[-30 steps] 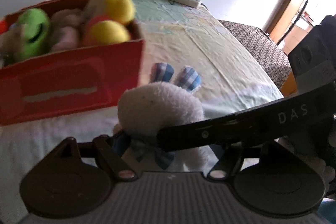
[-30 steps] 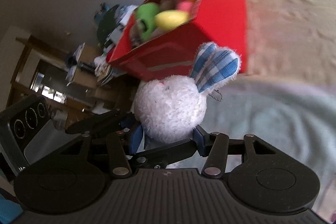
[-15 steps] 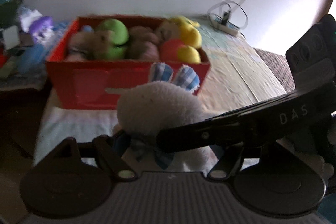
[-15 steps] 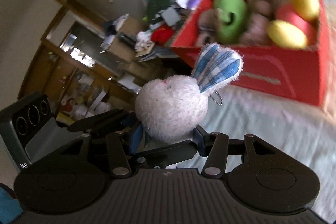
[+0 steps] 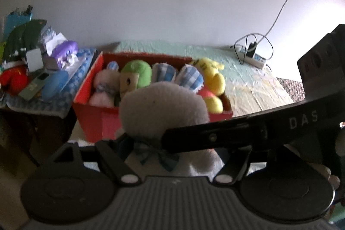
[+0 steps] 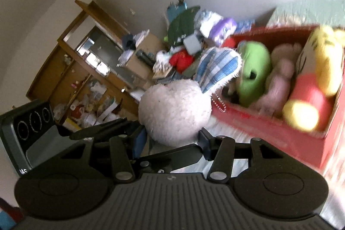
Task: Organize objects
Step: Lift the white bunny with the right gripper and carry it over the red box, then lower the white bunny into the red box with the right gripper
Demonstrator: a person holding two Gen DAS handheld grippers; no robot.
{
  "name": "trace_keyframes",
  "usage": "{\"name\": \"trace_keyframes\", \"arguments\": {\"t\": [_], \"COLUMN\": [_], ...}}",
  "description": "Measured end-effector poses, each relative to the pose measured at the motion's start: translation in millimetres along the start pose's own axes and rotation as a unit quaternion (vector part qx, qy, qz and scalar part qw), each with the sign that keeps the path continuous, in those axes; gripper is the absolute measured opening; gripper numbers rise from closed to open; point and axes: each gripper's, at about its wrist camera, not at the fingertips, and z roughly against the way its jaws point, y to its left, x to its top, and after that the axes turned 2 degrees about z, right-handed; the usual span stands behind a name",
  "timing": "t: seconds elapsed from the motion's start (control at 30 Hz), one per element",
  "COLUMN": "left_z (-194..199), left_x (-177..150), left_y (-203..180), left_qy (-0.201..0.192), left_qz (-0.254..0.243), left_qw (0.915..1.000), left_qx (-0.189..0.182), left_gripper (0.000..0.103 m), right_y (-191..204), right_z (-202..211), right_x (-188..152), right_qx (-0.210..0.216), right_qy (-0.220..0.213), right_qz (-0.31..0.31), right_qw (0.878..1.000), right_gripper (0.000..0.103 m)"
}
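Observation:
A white plush rabbit [image 5: 163,109] with blue checked ears is held in the air by both grippers. My left gripper [image 5: 170,143] is shut on its neck, and the right gripper's finger crosses in front of it in the left wrist view. My right gripper [image 6: 172,139] is shut on the same rabbit [image 6: 174,111] from another side. Beyond it stands a red box [image 5: 94,122] on the bed, holding a green plush [image 5: 135,77], a yellow plush [image 5: 211,81] and a small white rabbit [image 5: 103,87]. The box [image 6: 301,143] is at the right in the right wrist view.
A side table [image 5: 38,105] left of the box is piled with clutter, including a purple item [image 5: 66,49]. A power strip [image 5: 252,57] with cables lies at the far end of the bed [image 5: 254,87]. A wooden shelf unit [image 6: 90,70] stands at the left.
Both grippers, still holding the rabbit, have risen and swung toward the red box. The box now sits directly behind the rabbit, seen more from above.

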Motion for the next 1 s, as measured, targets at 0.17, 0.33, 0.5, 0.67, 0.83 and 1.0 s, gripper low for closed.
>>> {"name": "trace_keyframes", "arguments": {"t": [0.17, 0.33, 0.5, 0.67, 0.83, 1.0], "left_z": [-15.8, -43.3, -73.8, -103.6, -123.1, -137.3], "left_x": [24.3, 48.9, 66.4, 73.5, 69.9, 66.0], "left_y": [-6.8, -14.0, -13.0, 2.6, 25.2, 49.6], "left_qy": [-0.018, -0.023, -0.024, -0.016, 0.003, 0.021], "left_qz": [-0.003, -0.004, -0.008, -0.01, -0.009, -0.002], "left_qw": [0.9998, 0.9985, 0.9959, 0.9933, 0.9928, 0.9926], "left_qx": [-0.011, -0.05, -0.087, -0.114, -0.119, -0.12], "left_gripper": [0.074, 0.074, 0.074, 0.074, 0.074, 0.075], "right_y": [-10.2, -25.5, -38.4, -47.4, -50.6, -52.9], "right_z": [12.9, 18.7, 6.0, -18.1, -43.2, -70.5], "right_x": [15.1, 26.1, 35.0, 35.8, 35.8, 41.0], "right_qx": [-0.036, -0.084, -0.129, -0.155, -0.176, -0.184], "right_qy": [-0.039, -0.075, -0.092, -0.093, -0.083, -0.064], "right_qz": [-0.007, -0.016, -0.031, -0.044, -0.041, -0.042], "right_qw": [0.999, 0.994, 0.987, 0.983, 0.98, 0.98], "right_gripper": [0.054, 0.054, 0.052, 0.051, 0.05, 0.05]}}
